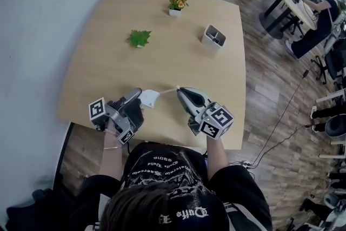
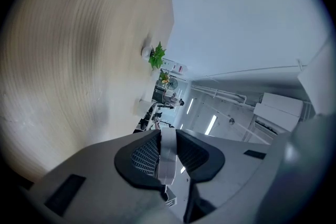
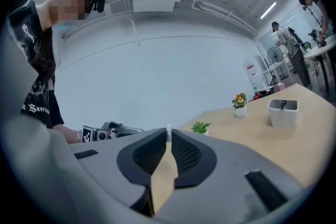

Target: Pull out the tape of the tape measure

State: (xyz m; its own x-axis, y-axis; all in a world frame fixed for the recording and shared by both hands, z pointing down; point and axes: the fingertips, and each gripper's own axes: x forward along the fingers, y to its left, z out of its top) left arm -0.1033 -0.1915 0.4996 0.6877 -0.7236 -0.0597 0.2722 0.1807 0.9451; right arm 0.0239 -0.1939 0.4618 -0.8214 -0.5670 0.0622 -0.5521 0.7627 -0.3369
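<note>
In the head view a small white tape measure case (image 1: 150,98) hangs just above the wooden table (image 1: 108,62) near its front edge. My left gripper (image 1: 138,97) is shut on it from the left. In the left gripper view the case (image 2: 167,157) shows edge-on, pinched between the dark pads (image 2: 144,155). A short length of tape (image 1: 166,91) runs right from the case to my right gripper (image 1: 179,90), which is shut on the tape's end. In the right gripper view the tan tape (image 3: 163,176) lies between the pads, and the left gripper (image 3: 100,132) shows beyond.
A green leafy plant (image 1: 139,38), a potted flower (image 1: 177,4) and a white holder (image 1: 214,37) stand on the far half of the table. The table's front edge is right under the grippers. People sit at another table (image 1: 292,0) at the far right.
</note>
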